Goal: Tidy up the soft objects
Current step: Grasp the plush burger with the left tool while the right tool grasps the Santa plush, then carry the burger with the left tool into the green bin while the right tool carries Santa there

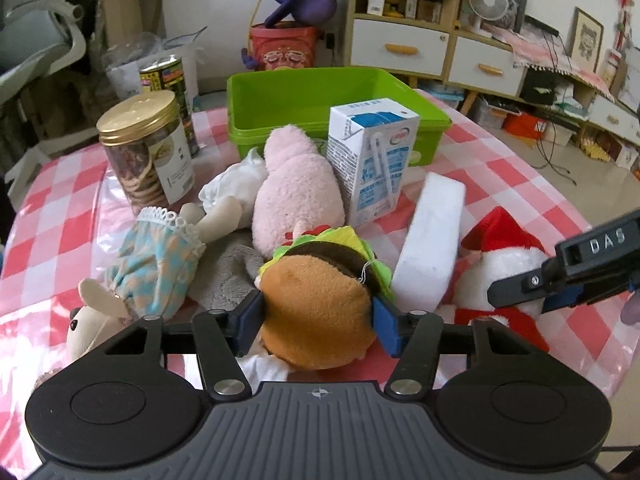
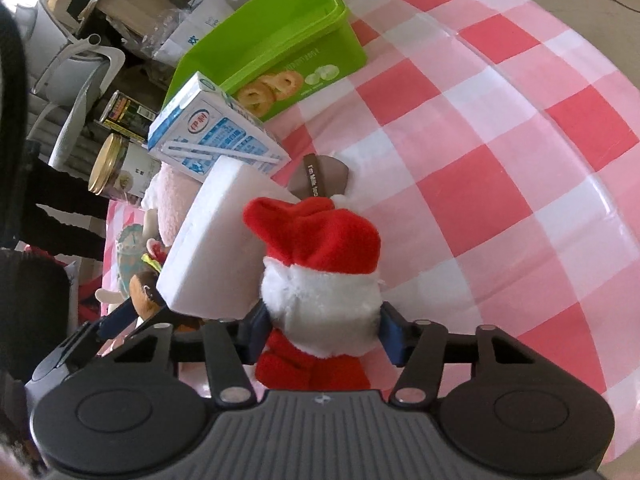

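**Checked table, crowded at centre**

Table (image 1: 500, 168) w/ pink-white check cloth. Green bin (image 1: 320, 92) at 12 o'clock; milk carton (image 1: 370, 160) just in front. Cookie jar (image 1: 146, 148) and tin can (image 1: 168, 80) at 10. Plush toys and white foam block (image 1: 432, 244) heaped mid-table.

Behind the pink-checked tabletop (image 1: 500, 168), a white wall (image 1: 224, 8) meets a wooden cabinet (image 1: 404, 36) with white drawers (a small fan (image 1: 489, 0) on top); pale glossy floor (image 1: 560, 184) beside it.
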Demonstrator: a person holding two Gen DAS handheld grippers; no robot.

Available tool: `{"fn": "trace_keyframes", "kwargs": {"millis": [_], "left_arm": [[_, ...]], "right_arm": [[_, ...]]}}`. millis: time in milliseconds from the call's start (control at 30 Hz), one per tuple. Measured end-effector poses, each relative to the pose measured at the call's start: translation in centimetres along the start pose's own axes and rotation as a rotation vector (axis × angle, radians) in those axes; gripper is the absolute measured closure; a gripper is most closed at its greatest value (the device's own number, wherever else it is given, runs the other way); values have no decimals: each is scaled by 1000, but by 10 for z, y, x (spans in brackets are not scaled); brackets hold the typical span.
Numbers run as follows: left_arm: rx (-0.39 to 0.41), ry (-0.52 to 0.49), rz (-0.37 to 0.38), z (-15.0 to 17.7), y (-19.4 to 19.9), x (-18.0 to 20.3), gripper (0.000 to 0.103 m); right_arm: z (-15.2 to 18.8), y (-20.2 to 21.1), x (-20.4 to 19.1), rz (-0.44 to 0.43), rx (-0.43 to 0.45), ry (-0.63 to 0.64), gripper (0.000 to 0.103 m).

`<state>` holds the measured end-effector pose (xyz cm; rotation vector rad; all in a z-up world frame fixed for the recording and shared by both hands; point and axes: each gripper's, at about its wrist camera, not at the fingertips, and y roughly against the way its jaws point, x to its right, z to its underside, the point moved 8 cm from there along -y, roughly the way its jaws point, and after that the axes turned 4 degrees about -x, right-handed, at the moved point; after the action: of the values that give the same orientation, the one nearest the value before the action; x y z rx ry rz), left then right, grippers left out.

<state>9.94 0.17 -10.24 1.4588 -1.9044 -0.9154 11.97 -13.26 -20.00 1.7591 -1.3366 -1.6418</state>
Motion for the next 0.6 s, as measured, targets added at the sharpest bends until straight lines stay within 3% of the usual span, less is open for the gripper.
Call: {"fn": "trace_keyframes", "kwargs": {"millis": [333, 600], "left_arm": [[-12, 96, 32, -2, 14, -11, 54], [49, 188, 65, -12, 40, -21, 54]], "right_arm": [[-4, 25, 3, -25, 61, -6, 70], [-22, 55, 14, -56, 147, -71, 70]]}}
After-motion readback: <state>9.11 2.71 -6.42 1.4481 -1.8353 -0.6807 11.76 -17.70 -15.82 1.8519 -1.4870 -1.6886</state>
